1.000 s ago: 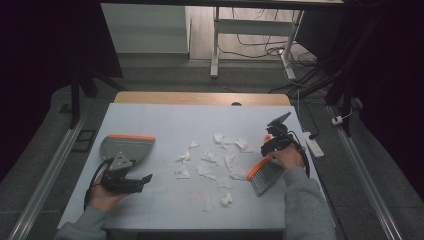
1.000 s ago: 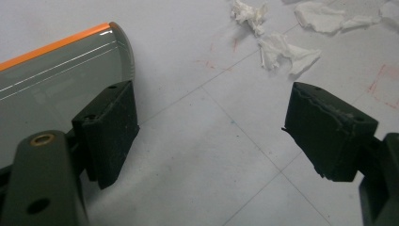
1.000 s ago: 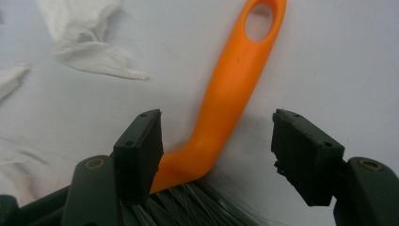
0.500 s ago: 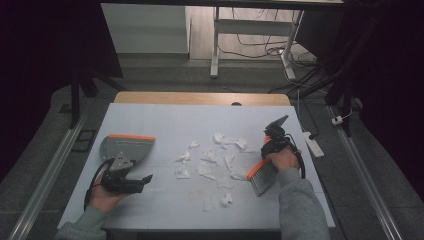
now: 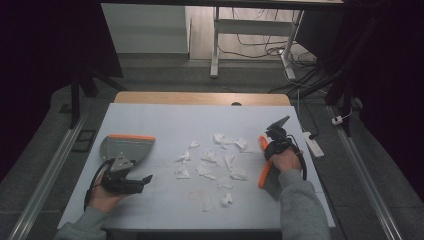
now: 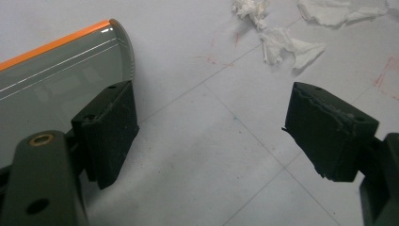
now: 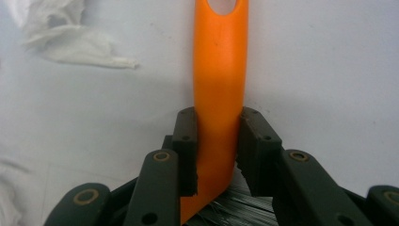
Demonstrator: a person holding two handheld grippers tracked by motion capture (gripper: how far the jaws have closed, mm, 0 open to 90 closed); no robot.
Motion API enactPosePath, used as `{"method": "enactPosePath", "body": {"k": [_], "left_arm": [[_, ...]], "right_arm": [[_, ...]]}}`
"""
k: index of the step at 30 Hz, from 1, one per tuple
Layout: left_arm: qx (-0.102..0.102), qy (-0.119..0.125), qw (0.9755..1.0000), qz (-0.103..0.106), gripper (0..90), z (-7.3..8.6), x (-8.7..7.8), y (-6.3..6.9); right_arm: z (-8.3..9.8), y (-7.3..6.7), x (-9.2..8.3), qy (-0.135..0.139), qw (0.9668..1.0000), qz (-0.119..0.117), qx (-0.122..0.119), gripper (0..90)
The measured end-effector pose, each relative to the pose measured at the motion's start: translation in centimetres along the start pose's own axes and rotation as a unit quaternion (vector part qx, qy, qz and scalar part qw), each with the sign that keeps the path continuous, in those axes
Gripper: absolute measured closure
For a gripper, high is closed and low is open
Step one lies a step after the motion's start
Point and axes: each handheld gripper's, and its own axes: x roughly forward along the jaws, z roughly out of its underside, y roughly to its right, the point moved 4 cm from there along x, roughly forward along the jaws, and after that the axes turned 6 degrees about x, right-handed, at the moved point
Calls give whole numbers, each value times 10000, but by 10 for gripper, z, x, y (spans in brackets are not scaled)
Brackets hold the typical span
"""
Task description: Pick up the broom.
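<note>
Both my tools are set: right gripper (image 7: 217, 155) has just clenched on the orange brush handle (image 7: 220, 70), left gripper (image 6: 209, 136) gapes, released, by the dustpan (image 5: 127, 148). Next: sweep the paper scraps (image 5: 210, 160) toward frame left.

- Crumpled white paper scraps (image 5: 215, 157) are littering the middle of the white table (image 5: 165, 117), blocking a straight path across.
- The grey, orange-edged dustpan (image 5: 126, 148) is occupying the left side.
- Bare surface is lying open along the far edge.

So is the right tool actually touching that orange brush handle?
Touching. In the right gripper view, the right tool has just closed and its two black pads press both sides of the orange brush handle.
</note>
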Motion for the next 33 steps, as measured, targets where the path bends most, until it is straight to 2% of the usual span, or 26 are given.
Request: {"method": "enactPosePath", "body": {"k": [3,4,5,7,8,9,11,12,16,17,18,19,20,21,22,28,29,30,31,33], "left_arm": [[2,-18,10000,-15,186,0,1,-1],[3,-22,10000,-25,186,0,1,-1],[-1,-26,10000,-28,186,0,1,-1],[-13,-30,10000,-38,186,0,2,-1],[-16,-29,10000,-40,186,0,2,-1],[-18,-28,10000,-44,186,0,2,-1],[-20,-24,10000,-55,186,0,1,-1],[-20,-20,10000,-56,186,0,1,-1],[-25,-26,10000,-75,187,0,1,-2],[-27,-30,10000,-80,186,0,2,-2],[-30,-36,10000,-82,186,1,2,-2],[-34,-42,10000,-84,186,1,2,-2],[-40,-46,9999,-87,186,1,3,-2],[-48,-52,9999,-86,186,1,3,-3],[-56,-55,9999,-90,186,1,3,-3],[-64,-90,9999,-110,187,0,4,-2],[-63,-91,9999,-113,186,0,4,-3],[-67,-88,9999,-113,187,0,4,-3],[-70,-91,9999,-116,187,0,5,-3],[-76,-99,9998,-129,186,0,5,-3]], "right_arm": [[1,5,-1,28,9999,-112,-62,703],[3,10,-4,60,9995,-288,-91,704],[3,10,-4,60,9995,-288,-91,704],[5,14,-8,155,9986,-506,-74,705],[6,17,-13,234,9972,-699,-107,705],[6,17,-13,234,9972,-699,-107,705],[9,20,-21,404,9947,-923,-185,706],[9,20,-21,404,9947,-923,-185,706],[13,22,-32,710,9893,-1251,-249,706],[14,25,-36,882,9852,-1446,-254,706],[15,26,-38,963,9830,-1550,-214,706],[15,26,-38,963,9830,-1550,-214,706],[16,26,-41,1049,9804,-1655,-220,707],[18,27,-46,1206,9755,-1828,-216,706],[18,27,-46,1206,9755,-1828,-216,706],[20,25,-63,1711,9597,-2213,-276,706],[20,24,-65,1797,9565,-2282,-278,706],[21,23,-68,1924,9514,-2382,-319,706],[21,23,-68,1924,9514,-2382,-319,706],[21,21,-71,2092,9456,-2468,-330,707]]}}
